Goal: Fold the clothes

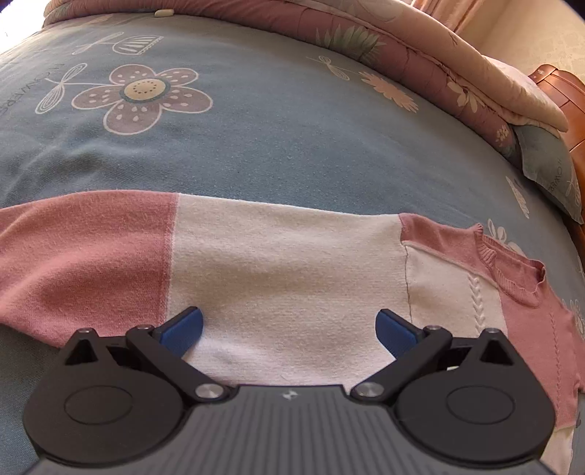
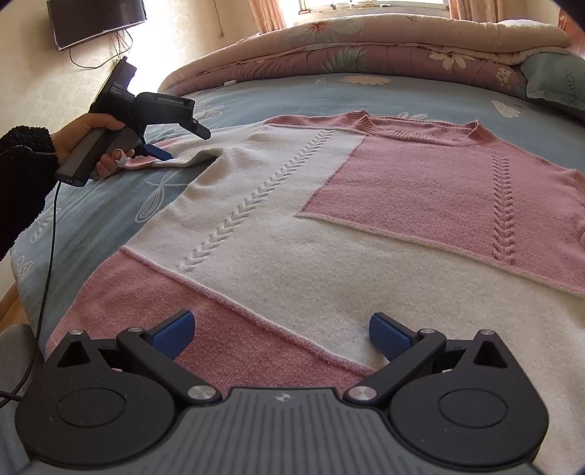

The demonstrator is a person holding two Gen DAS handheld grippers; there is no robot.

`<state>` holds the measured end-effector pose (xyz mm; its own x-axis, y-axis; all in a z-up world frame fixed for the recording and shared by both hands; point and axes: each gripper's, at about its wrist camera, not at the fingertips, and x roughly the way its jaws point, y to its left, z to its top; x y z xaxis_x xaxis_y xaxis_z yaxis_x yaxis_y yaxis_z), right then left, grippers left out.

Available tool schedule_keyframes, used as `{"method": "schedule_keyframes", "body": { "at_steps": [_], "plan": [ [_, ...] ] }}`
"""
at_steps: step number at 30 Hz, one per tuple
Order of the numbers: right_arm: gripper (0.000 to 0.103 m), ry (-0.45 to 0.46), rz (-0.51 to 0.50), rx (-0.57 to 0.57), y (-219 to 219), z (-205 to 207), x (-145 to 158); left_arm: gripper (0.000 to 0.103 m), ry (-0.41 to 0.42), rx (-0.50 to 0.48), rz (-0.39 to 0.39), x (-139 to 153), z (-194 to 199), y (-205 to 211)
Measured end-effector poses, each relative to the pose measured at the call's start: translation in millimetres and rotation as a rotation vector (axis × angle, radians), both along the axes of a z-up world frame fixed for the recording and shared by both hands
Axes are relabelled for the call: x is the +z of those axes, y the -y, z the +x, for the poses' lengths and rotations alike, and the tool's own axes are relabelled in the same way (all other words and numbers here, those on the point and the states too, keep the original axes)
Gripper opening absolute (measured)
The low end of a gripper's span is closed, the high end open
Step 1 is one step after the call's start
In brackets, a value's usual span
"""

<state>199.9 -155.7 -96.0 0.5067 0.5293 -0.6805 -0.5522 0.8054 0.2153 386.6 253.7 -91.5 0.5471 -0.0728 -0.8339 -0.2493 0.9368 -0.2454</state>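
A pink and cream knit sweater (image 2: 365, 226) lies flat, front up, on the blue bedsheet (image 2: 109, 204). Its collar (image 2: 420, 129) points to the far side. In the left wrist view my left gripper (image 1: 289, 325) stands open just over the cream part of the sweater's sleeve (image 1: 285, 263), nothing between its blue fingers. The right wrist view shows that same left gripper (image 2: 164, 153), held by a hand, down at the sleeve at the far left. My right gripper (image 2: 281, 330) is open above the sweater's hem, over the pink and cream bands.
A folded floral quilt (image 2: 384, 47) lies along the far side of the bed. A blue pillow (image 2: 555, 84) sits at the far right. A wall screen (image 2: 95, 22) hangs at the upper left. A cable (image 2: 51, 226) trails from the left gripper. Wooden bed frame (image 1: 563, 95) at right.
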Motion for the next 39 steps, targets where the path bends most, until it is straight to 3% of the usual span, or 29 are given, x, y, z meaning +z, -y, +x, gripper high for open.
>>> {"method": "schedule_keyframes", "body": {
  "at_steps": [3, 7, 10, 13, 16, 23, 27, 29, 32, 34, 37, 39],
  "plan": [
    [0.103, -0.003, 0.016, -0.003, 3.5, -0.4, -0.5, 0.101, 0.012, -0.04, -0.005, 18.6, -3.4, 17.8],
    [0.103, 0.006, 0.014, 0.001, 3.7, -2.3, -1.4, 0.101, 0.086, -0.12, -0.244, 33.1, -3.1, 43.8],
    [0.103, 0.018, -0.001, 0.003, 1.5, -4.2, -2.2, 0.101, 0.091, -0.179, -0.317, 29.4, 2.1, 72.4],
    [0.103, 0.027, -0.014, 0.007, 0.3, -5.6, -2.7, 0.101, 0.047, -0.199, -0.29, 13.5, 6.1, 89.2],
    [0.103, 0.03, -0.023, 0.01, -0.1, -6.7, -2.8, 0.1, -0.005, -0.153, -0.232, -7.9, 6.9, 83.5],
    [0.103, 0.037, -0.048, 0.017, -1.9, -10.1, -3.0, 0.1, 0.044, -0.134, -0.225, 17.5, -5.8, 85.1],
    [0.103, 0.042, -0.056, 0.015, -3.4, -10.7, -3.9, 0.101, 0.09, -0.199, -0.3, 25.1, -9.9, 104.4],
    [0.103, 0.045, -0.06, 0.016, -3.9, -11.3, -4.2, 0.101, 0.083, -0.226, -0.311, 18.8, -9.9, 115.3],
    [0.103, 0.053, -0.074, 0.022, -5.3, -12.7, -4.6, 0.101, 0.014, -0.194, -0.249, -3.3, -10.5, 121.2],
    [0.103, 0.059, -0.085, 0.026, -6.6, -13.6, -4.9, 0.101, 0.033, -0.199, -0.246, -8.4, -16.6, 120.9],
    [0.103, 0.06, -0.085, 0.027, -6.3, -13.7, -5.0, 0.101, 0.015, -0.211, -0.263, 1.7, -22.2, 117.0],
    [0.103, 0.052, -0.073, 0.021, -4.8, -12.7, -4.4, 0.101, 0.052, -0.2, -0.278, 16.8, -23.5, 102.5]
  ]
}}
